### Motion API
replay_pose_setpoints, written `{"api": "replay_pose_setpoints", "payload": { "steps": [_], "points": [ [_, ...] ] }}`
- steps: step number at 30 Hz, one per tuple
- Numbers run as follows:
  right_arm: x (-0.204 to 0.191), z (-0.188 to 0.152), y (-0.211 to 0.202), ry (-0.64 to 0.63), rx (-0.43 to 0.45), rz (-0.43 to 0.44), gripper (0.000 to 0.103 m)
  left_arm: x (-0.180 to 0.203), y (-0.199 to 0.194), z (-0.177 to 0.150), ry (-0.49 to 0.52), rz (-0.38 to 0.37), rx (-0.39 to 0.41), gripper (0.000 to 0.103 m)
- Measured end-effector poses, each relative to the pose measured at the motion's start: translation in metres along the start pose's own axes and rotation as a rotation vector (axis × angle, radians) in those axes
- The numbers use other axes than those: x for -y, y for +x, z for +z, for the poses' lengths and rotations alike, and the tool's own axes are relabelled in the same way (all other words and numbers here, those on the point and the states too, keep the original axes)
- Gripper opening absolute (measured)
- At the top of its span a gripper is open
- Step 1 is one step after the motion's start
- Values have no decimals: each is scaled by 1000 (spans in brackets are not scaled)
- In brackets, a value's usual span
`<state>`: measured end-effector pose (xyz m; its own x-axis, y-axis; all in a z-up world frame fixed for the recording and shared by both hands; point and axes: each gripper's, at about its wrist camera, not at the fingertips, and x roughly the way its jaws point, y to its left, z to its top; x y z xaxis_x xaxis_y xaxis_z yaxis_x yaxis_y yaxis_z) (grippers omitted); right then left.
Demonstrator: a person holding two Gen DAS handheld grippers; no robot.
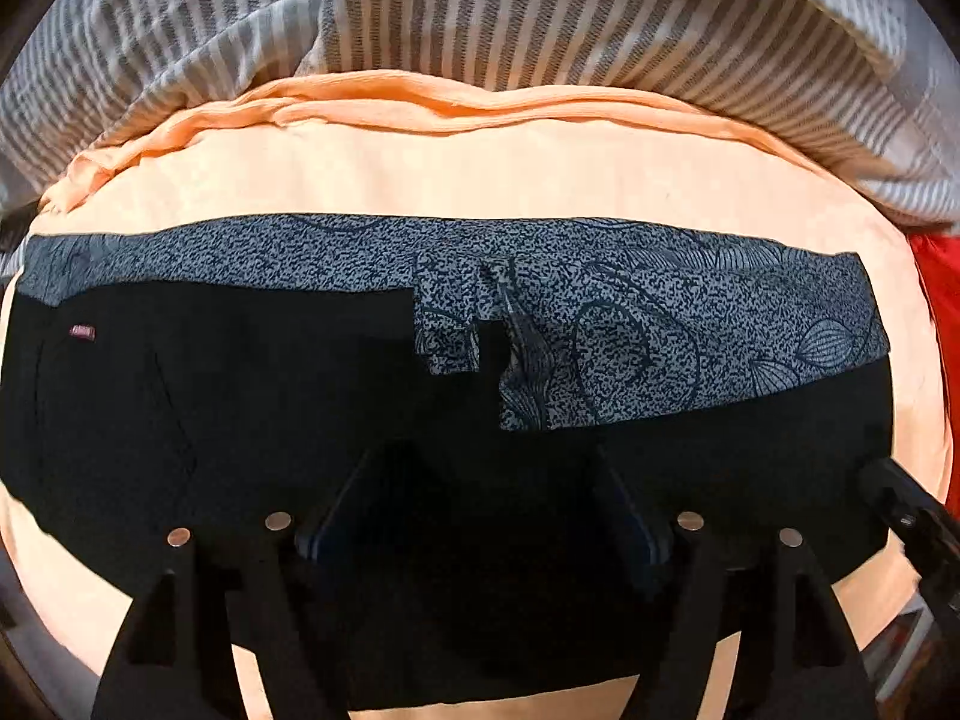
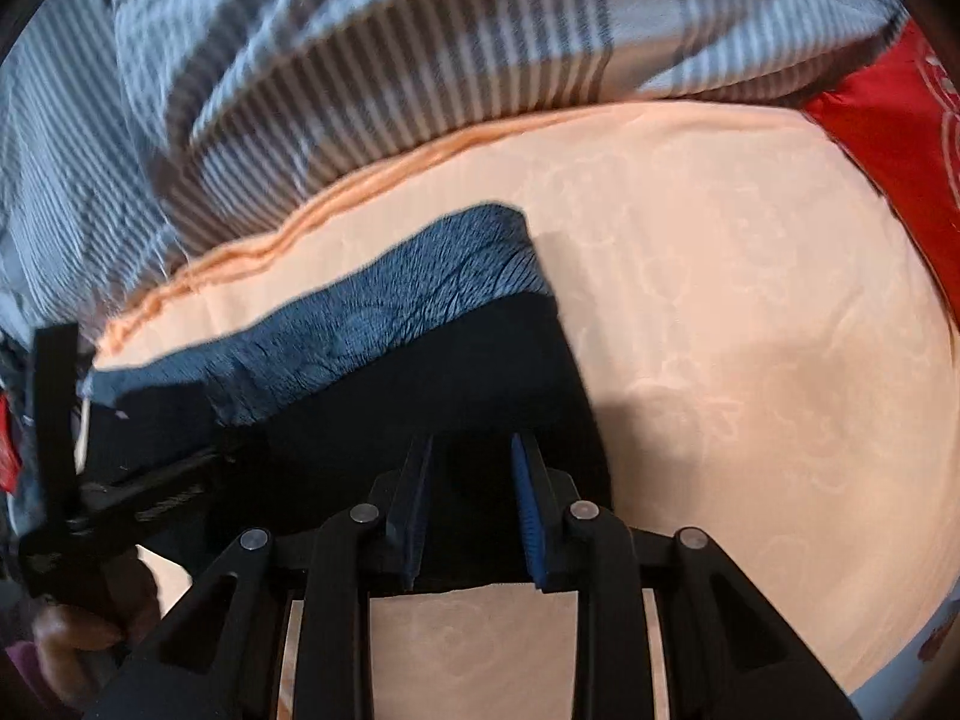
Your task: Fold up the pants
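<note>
Left gripper [image 1: 480, 498] points straight down over the folded black pants [image 1: 240, 396], jaws spread wide with nothing pinched. A grey speckled patterned lining [image 1: 660, 324] shows along the pants' far edge. It all lies on a peach bedsheet [image 1: 480, 174], with a grey-and-white striped blanket [image 1: 540, 18] bunched up beyond and red fabric [image 1: 936, 276] far right.

No text, brand, number or sign can be read. The only label is a small reddish tag [image 1: 82, 332] sewn on the black pants [image 1: 210, 420], near their left end in the left wrist view; its lettering is too small to make out.
</note>
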<state>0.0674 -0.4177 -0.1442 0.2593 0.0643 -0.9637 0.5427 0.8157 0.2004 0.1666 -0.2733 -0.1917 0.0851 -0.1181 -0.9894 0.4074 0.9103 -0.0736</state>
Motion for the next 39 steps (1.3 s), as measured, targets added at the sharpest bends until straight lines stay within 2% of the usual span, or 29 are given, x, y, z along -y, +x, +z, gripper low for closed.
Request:
{"api": "replay_pose_setpoints", "payload": {
  "steps": [4, 9, 15, 20, 25, 31, 35, 39],
  "points": [
    [8, 2, 0, 41, -9, 33, 29, 2, -1, -1, 7, 16, 6, 75],
    [7, 3, -1, 3, -25, 42, 29, 6, 2, -2, -12, 24, 8, 77],
    [10, 5, 3, 19, -20, 60, 30, 8, 0, -3, -12, 38, 7, 78],
    [4, 5, 4, -29, -25, 61, 39, 5, -5, -7, -31, 41, -1, 78],
    [4, 7, 4, -32, -39, 63, 41, 0, -17, -23, -52, 58, 9, 78],
    [-5, 6, 3, -73, -50, 36, 45, -23, -40, -53, -124, 45, 10, 78],
    [-19, 6, 3, -123, -72, -10, 54, -50, -57, -78, -207, 40, 15, 78],
    [-36, 4, 4, -191, -90, -59, 56, -81, -65, -95, -285, 46, 21, 78]
  ]
}}
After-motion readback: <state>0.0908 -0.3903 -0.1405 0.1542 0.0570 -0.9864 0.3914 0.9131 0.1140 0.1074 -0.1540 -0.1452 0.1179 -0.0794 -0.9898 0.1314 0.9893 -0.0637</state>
